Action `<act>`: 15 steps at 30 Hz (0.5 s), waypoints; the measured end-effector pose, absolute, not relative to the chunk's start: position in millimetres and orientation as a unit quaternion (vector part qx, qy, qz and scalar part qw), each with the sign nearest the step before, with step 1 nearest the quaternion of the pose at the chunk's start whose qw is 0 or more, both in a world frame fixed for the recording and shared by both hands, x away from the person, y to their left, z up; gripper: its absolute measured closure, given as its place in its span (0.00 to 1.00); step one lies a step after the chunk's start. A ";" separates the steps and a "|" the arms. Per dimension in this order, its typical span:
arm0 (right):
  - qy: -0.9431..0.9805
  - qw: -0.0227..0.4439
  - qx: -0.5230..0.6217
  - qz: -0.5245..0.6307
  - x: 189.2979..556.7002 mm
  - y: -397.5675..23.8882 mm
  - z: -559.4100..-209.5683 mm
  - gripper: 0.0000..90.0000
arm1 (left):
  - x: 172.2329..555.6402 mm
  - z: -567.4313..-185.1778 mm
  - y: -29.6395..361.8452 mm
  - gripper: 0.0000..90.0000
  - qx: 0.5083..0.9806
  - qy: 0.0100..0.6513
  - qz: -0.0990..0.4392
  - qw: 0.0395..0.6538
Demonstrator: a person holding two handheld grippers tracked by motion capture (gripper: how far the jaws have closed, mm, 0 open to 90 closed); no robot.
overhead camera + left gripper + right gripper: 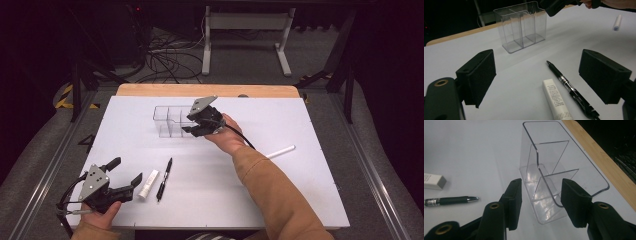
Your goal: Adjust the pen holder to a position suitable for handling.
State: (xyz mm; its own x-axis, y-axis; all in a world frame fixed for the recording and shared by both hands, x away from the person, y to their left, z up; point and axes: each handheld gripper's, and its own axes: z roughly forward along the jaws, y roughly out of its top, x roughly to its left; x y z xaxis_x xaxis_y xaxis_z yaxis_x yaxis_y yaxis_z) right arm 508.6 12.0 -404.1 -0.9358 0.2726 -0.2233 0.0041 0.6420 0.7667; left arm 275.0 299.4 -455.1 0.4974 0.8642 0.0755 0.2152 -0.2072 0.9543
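You are holding your right gripper [196, 123] at the right end of the clear organizer [170, 121], which is standing upright on the far middle of the white table [310, 200]. In the right gripper view its jaws are spread and empty, reaching past either side of the organizer's near end; whether they are touching it, you cannot tell. Your left gripper [126, 174] is resting low at the near left, jaws wide apart, holding nothing. Just ahead of it a white tube [556, 100] and a black pen [571, 90] are lying side by side. A white stick [280, 151] is lying well apart, right of your sleeve [280, 195].
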 end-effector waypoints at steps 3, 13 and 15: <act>0.895 0.164 0.076 0.407 510.6 15.5 -406.6 0.59 | 275.2 -455.1 299.7 0.17 0.706 0.383 0.322 0.501; 0.902 0.177 0.068 0.387 512.8 26.4 -415.5 0.62 | 276.6 -455.8 299.6 0.17 0.708 0.383 0.319 0.501; 0.903 0.179 0.069 0.384 512.6 29.0 -416.4 0.63 | 276.8 -455.8 299.7 0.17 0.708 0.382 0.319 0.501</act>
